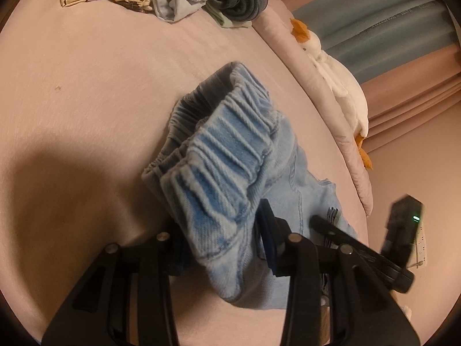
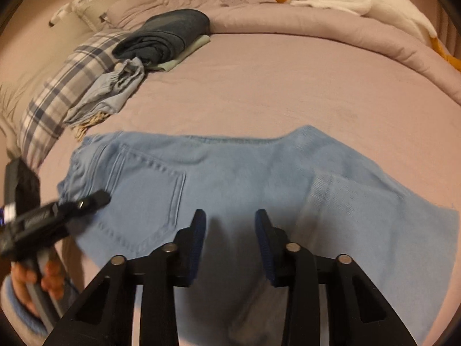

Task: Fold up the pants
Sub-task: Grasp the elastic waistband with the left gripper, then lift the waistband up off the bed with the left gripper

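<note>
While the pants (image 2: 219,190) are spread flat across the lower middle of the right wrist frame on the pink bed (image 2: 288,86), their elastic waistband (image 1: 219,167) is seen clamped between the fingers of the left gripper (image 1: 222,248) at lower centre of the left wrist frame. The right gripper (image 2: 230,239) is held apart above the denim, nothing pinched. A fold appears to be starting; next, a grip on the opposite edge is judged necessary.
</note>
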### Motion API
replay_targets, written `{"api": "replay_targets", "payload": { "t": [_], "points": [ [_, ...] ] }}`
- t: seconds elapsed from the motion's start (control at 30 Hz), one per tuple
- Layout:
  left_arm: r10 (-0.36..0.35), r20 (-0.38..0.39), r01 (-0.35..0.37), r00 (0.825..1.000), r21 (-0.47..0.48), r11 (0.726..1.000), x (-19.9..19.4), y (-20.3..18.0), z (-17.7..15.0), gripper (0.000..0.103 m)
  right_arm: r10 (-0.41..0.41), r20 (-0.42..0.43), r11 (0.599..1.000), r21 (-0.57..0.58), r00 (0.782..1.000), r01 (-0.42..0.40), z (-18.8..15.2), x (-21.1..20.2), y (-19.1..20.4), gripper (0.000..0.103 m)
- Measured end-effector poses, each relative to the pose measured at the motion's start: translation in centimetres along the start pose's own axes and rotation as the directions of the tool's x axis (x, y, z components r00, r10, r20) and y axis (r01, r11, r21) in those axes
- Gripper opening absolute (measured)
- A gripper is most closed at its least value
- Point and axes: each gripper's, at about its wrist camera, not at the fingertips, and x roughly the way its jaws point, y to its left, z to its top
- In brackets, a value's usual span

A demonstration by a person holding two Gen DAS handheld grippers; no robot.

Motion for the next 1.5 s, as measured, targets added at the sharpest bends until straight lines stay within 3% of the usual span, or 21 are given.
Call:
{"api": "replay_targets", "payload": {
  "t": [0.1, 0.3, 0.43, 0.57, 0.63, 0.77, 0.87, 1.1, 1.23, 1.33, 1.5],
  "points": [
    [0.004, 0.001, -0.004, 1.000, 0.009, 1.000, 0.1, 0.0, 0.1, 0.039, 0.000, -0.061, 0.999, 0.042, 0.998, 0.002, 0.4, 2.5, -0.4, 0.035],
    [0.009, 0.000, -0.009, 1.000, 0.019, 1.000, 0.2, -0.2, 0.1, 0.040, -0.043, -0.080, 0.999, -0.033, 0.996, 0.040, 0.8, 3.2, 0.6, 0.034],
    [0.015, 0.003, -0.015, 1.000, 0.023, 1.000, 0.2, -0.2, 0.1, 0.040, -0.042, -0.101, 0.999, -0.036, 0.994, 0.038, 0.5, 2.2, 0.8, 0.034],
    [0.026, 0.008, -0.026, 1.000, 0.033, 0.999, 0.3, -0.3, -0.1, 0.040, -0.033, -0.132, 0.996, -0.092, 0.991, 0.021, -1.9, 1.4, 2.1, 0.034],
    [0.026, 0.007, -0.026, 1.000, 0.033, 0.999, 0.3, -0.3, -0.1, 0.040, -0.061, -0.098, 0.988, -0.145, 0.993, 0.046, -2.9, 1.3, 2.6, 0.034],
    [0.031, 0.009, -0.031, 0.999, 0.036, 0.999, 0.4, -0.3, -0.1, 0.040, -0.050, -0.129, 0.993, -0.111, 0.990, 0.035, -2.9, 0.6, 2.6, 0.034],
    [0.043, 0.011, -0.044, 0.999, 0.041, 0.998, 0.4, -0.5, -0.2, 0.040, -0.051, -0.143, 0.987, -0.161, 0.988, 0.028, -4.0, 0.0, 3.6, 0.034],
    [0.115, 0.024, -0.116, 0.993, 0.069, 0.991, -0.1, -2.2, -0.4, 0.037, -0.061, -0.085, 0.982, -0.183, 0.995, 0.044, -5.4, 0.3, 3.8, 0.034],
    [0.133, 0.070, -0.141, 0.989, 0.130, 0.981, -1.0, -4.0, -0.9, 0.031, -0.010, -0.074, 0.992, -0.126, 0.997, 0.000, -5.4, -0.7, 2.9, 0.034],
    [0.131, 0.095, -0.146, 0.987, 0.173, 0.974, -1.7, -5.2, -1.0, 0.029, 0.086, -0.001, 0.994, -0.067, 0.996, -0.085, -5.8, -2.9, 2.1, 0.034],
    [0.118, 0.143, -0.152, 0.983, 0.262, 0.953, -2.8, -8.0, -1.6, 0.027, 0.117, 0.071, 0.993, 0.016, 0.991, -0.119, -5.3, -4.3, 0.0, 0.034]
  ]
}}
